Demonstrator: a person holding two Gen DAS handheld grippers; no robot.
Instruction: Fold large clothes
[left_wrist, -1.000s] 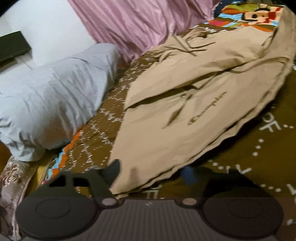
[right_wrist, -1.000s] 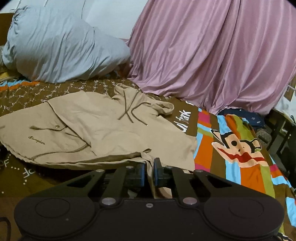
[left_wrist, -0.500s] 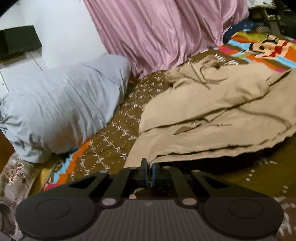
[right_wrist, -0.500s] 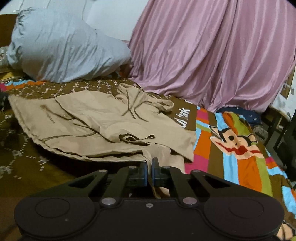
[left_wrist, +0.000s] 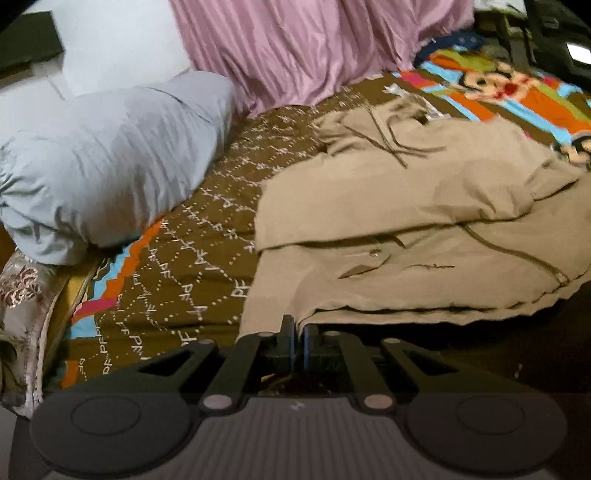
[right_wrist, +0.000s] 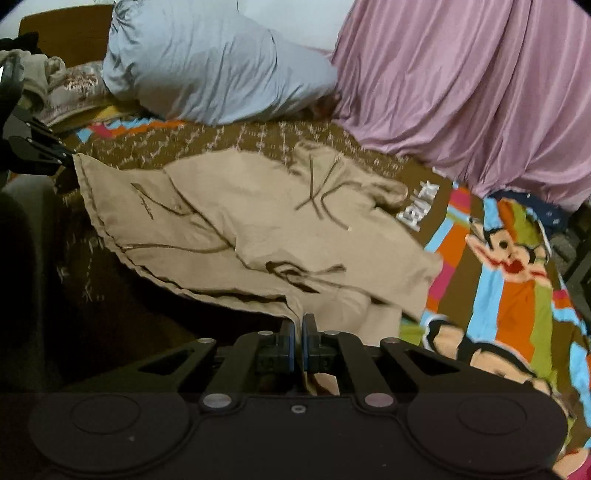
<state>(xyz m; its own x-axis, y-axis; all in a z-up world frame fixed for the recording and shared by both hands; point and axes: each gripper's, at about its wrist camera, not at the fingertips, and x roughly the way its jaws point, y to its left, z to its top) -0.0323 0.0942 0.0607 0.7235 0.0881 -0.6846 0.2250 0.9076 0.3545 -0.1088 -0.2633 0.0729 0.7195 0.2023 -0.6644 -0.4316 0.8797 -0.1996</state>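
A tan hoodie (left_wrist: 424, 221) with dark drawstrings lies on the bed, sleeves folded in over its front. My left gripper (left_wrist: 298, 328) is shut on the hem at one bottom corner. My right gripper (right_wrist: 298, 325) is shut on the hem at the other bottom corner. Both hold the bottom edge lifted off the bed, with dark shadow beneath it. In the right wrist view the hoodie (right_wrist: 240, 229) stretches left to the left gripper (right_wrist: 66, 162) at the frame edge. The hood lies at the far end.
A patterned brown and striped bedspread (left_wrist: 207, 251) covers the bed. A large grey pillow (left_wrist: 110, 177) lies at the head, also in the right wrist view (right_wrist: 207, 62). A pink curtain (right_wrist: 461, 92) hangs behind the bed. Furniture stands at the far right (right_wrist: 580, 266).
My left gripper was open a second ago and has shut on the hem corner. Both grippers have lifted the bottom edge and carried it toward the hood end.
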